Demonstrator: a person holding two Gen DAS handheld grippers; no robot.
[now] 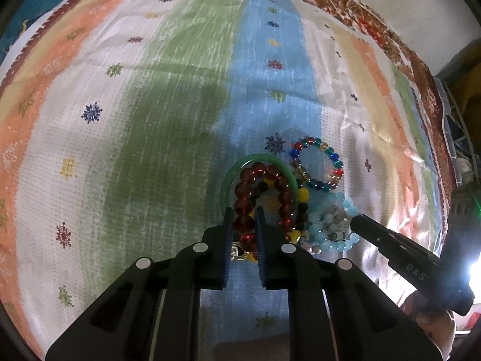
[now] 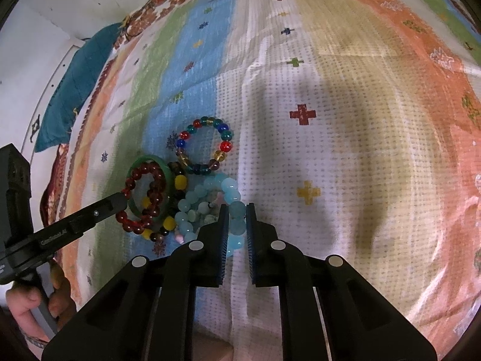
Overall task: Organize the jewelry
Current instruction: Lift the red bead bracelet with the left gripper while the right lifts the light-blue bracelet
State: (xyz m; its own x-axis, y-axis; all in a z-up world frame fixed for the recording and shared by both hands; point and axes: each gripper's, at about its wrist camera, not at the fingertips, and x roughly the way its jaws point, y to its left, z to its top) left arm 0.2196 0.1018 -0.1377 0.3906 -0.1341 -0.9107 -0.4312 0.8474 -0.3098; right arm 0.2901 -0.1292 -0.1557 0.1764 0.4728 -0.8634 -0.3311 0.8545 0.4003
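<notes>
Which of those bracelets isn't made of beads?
The smooth green bangle, one solid ring. The dark red bracelet lies across it; the others are strung from separate beads.

Striped cloth spreads out in orange, white, green, blue and pale yellow bands, dotted with little snowflake and cross motifs in navy, red and yellow. Its far edge carries a brown floral border. Dark red bracelet glows translucent inside a green bangle. To the right, a multicolour bracelet mixes blue, red, teal and amber beads. Pale blue bracelet looks milky. Both grippers, left gripper and right gripper, are black with blue pads.
</notes>
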